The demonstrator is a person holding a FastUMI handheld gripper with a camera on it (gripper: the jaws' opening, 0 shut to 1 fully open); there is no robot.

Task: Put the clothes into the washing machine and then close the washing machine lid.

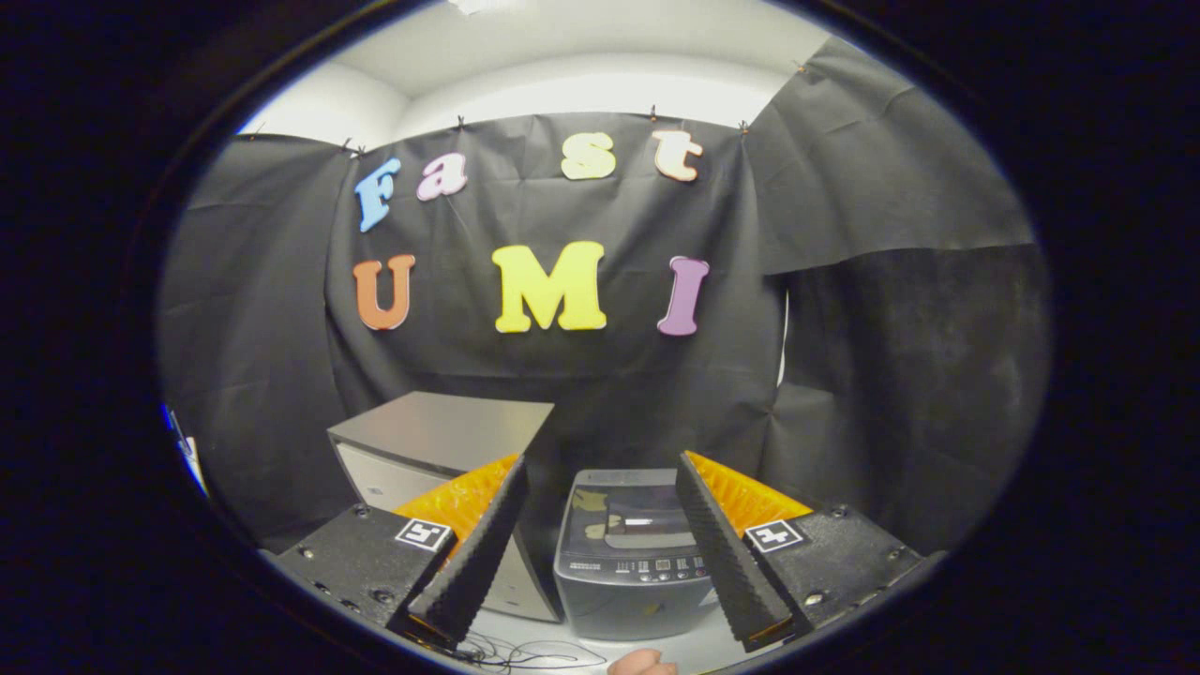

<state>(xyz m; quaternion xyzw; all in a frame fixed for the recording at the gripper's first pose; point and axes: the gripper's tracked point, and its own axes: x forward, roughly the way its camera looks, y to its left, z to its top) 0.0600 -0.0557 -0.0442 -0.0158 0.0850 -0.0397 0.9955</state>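
one washing machine (pixel 626 562) stands on the pale surface (pixel 581 633) ahead of the gripper (pixel 600 502), seen in the gap between its two fingers, its lid (pixel 647 518) lying down flat on top. one grey cabinet (pixel 431 450) stands just beside it, partly behind one finger. a thin dark cable (pixel 525 653) trails on the surface near the fingers, and one small pinkish bit of something (pixel 642 665) sits next to it, too little to tell what. the two fingers are spread wide apart, holding nothing and touching nothing.
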